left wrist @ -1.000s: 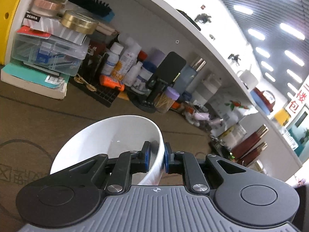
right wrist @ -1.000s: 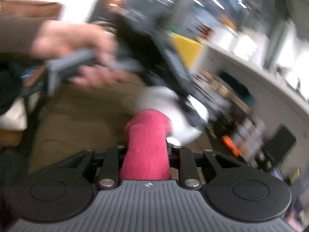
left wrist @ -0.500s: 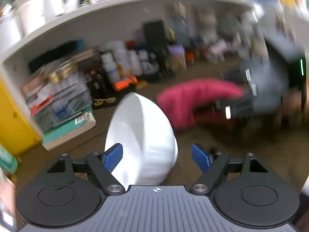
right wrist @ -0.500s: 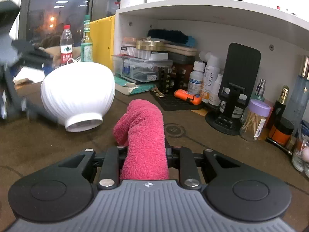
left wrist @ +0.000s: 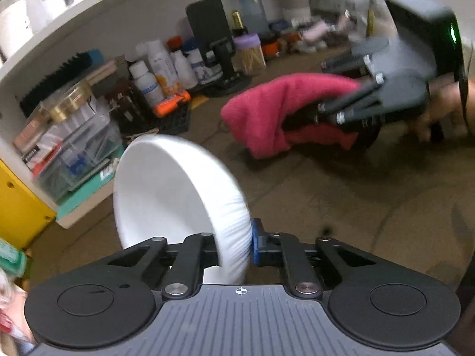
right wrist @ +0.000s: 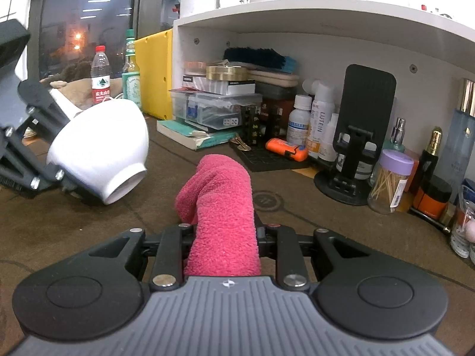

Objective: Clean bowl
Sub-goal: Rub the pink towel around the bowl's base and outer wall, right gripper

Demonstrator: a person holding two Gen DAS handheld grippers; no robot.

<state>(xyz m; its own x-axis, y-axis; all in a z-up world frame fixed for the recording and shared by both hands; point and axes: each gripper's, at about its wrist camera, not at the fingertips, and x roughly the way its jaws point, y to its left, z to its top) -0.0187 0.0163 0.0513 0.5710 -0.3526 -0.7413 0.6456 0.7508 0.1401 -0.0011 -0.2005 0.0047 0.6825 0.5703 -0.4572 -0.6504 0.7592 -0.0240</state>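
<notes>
My left gripper (left wrist: 234, 247) is shut on the rim of a white ribbed bowl (left wrist: 175, 195), held tilted on its side above the brown table. In the right wrist view the bowl (right wrist: 101, 145) is at the left with its foot turned toward me, held by the left gripper (right wrist: 59, 175). My right gripper (right wrist: 225, 234) is shut on a folded pink cloth (right wrist: 222, 207). In the left wrist view the cloth (left wrist: 282, 112) and right gripper (left wrist: 326, 115) are to the right of the bowl, apart from it.
A white shelf (right wrist: 326, 14) at the back holds bottles (right wrist: 314, 121), a black phone stand (right wrist: 356, 148), a toothpick jar (right wrist: 389, 181), plastic boxes (right wrist: 213, 106) and a book (right wrist: 193, 136). A yellow panel (right wrist: 154, 71) and drink bottles (right wrist: 101, 74) stand at the left.
The left gripper was open around the bowl half a second ago and has shut on its rim. The bowl has tilted further. The right gripper with the cloth has barely moved.
</notes>
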